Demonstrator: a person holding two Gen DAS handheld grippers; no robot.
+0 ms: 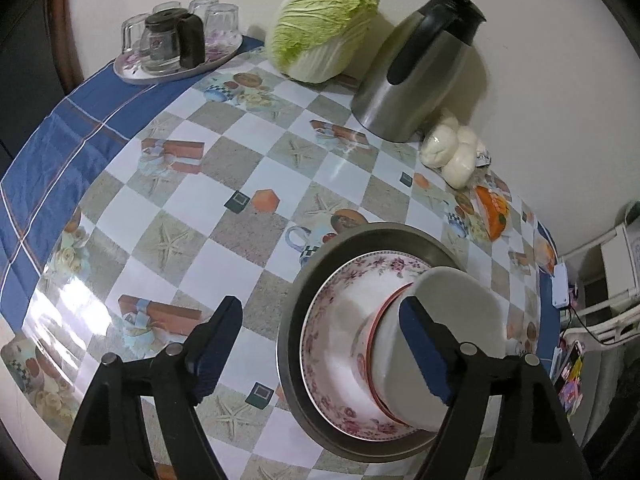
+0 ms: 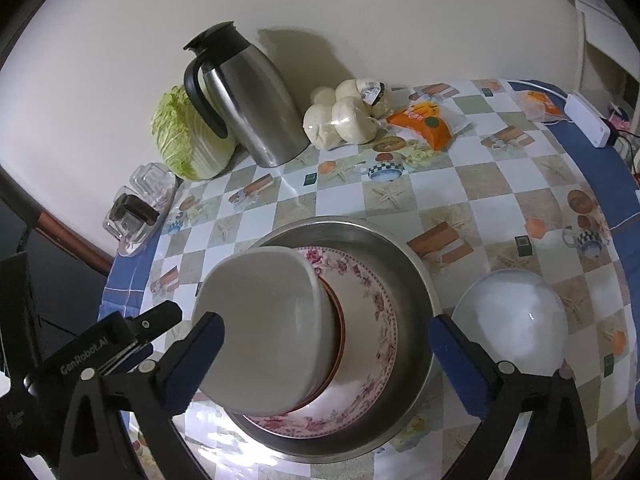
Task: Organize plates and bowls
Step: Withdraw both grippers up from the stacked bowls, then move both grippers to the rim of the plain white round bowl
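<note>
Checked tabletop [image 1: 224, 152] carried a steel basin [image 2: 416, 280] holding a floral plate [image 2: 380, 312] and an upturned white bowl [image 2: 264, 328]. Both hand-held grippers stood apart, empty: right [image 2: 326, 360] straddling the stack, left [image 1: 320, 344] with one finger [image 1: 424, 344] over the bowl. Only the right view showed a second white bowl [image 2: 512, 320] beside the basin.

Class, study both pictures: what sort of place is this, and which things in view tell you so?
Probably a home kitchen or dining table set against a wall. A napa cabbage, a steel thermos jug and a bag of steamed buns sit on a patterned oilcloth, with stacked bowls in front.
</note>
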